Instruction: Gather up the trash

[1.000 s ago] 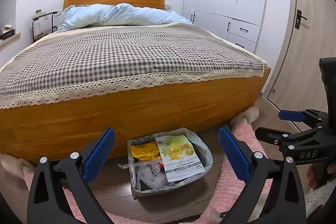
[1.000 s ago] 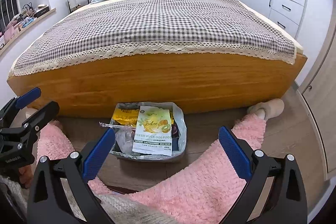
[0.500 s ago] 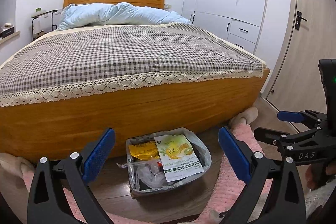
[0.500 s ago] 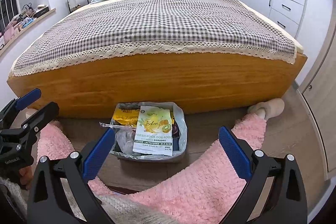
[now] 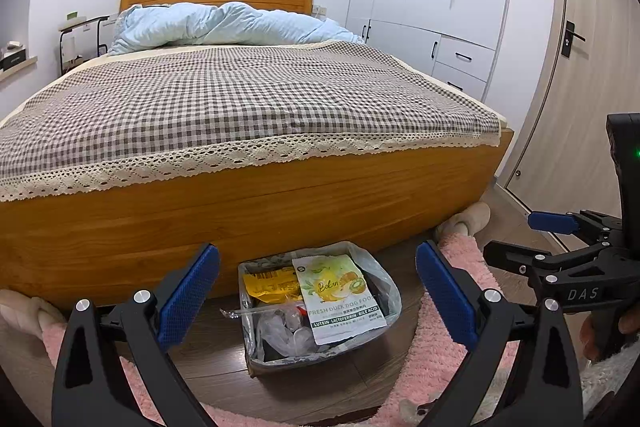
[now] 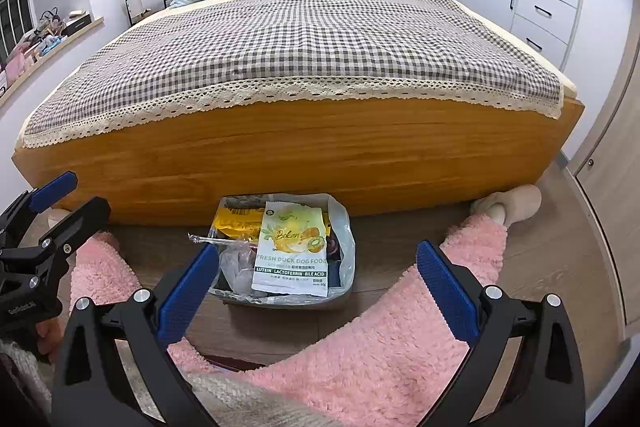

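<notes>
A: In the left wrist view, our left tool (image 5: 318,301) is wide apart and holds nothing. Between its blue pads we see the trash bin (image 5: 320,355), lined with a plastic bag, on the wooden floor just in front of the bed (image 5: 248,199).

B: Yes, and on top of the trash lies a dog food pouch (image 5: 340,297), beside it a yellow wrapper (image 5: 268,281). At the right edge we see our right tool (image 5: 560,239), its jaws also apart, with nothing between them.

A: In the right wrist view, the right tool (image 6: 318,301) is wide as well, empty. The trash bin (image 6: 340,297) stands below the bed's footboard, and the dog food pouch (image 6: 294,255) leans on its contents.

B: A pink fluffy rug (image 6: 384,339) lies near the bin, on our side. A beige slipper (image 6: 508,205) rests at the bed's right corner. The left tool (image 6: 60,203) shows at the left, open too.
</notes>
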{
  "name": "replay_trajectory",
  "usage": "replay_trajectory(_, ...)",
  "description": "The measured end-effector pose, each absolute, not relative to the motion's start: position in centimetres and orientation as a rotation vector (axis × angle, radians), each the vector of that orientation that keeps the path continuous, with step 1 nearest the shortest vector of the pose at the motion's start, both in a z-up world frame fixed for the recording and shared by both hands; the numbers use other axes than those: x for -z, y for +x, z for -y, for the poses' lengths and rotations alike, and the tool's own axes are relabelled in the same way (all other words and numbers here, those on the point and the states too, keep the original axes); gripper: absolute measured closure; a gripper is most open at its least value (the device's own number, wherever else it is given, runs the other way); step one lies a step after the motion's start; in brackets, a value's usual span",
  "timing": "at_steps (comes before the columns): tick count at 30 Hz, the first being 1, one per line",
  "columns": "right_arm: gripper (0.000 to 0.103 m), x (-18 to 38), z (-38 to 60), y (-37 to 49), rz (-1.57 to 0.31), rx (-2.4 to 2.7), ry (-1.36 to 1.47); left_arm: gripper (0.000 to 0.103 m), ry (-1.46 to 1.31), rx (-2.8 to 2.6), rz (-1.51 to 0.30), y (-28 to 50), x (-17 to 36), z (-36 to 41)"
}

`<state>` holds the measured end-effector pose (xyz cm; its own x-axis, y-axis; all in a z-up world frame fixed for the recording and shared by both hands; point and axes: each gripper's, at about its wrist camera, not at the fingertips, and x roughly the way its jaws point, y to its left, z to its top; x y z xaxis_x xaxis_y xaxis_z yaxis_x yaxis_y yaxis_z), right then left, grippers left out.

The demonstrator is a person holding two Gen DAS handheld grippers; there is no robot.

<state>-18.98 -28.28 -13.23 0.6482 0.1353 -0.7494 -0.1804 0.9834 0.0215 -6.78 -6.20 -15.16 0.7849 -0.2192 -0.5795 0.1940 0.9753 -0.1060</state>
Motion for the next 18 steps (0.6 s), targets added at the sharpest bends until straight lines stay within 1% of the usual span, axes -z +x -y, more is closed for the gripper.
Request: replay_trajectory(18,0.008,13.23,28.09,-18.77,-0.847,-0.184,-0.068,0.008,-0.031,0.226,-0.632,-6.62,15.2,6.32)
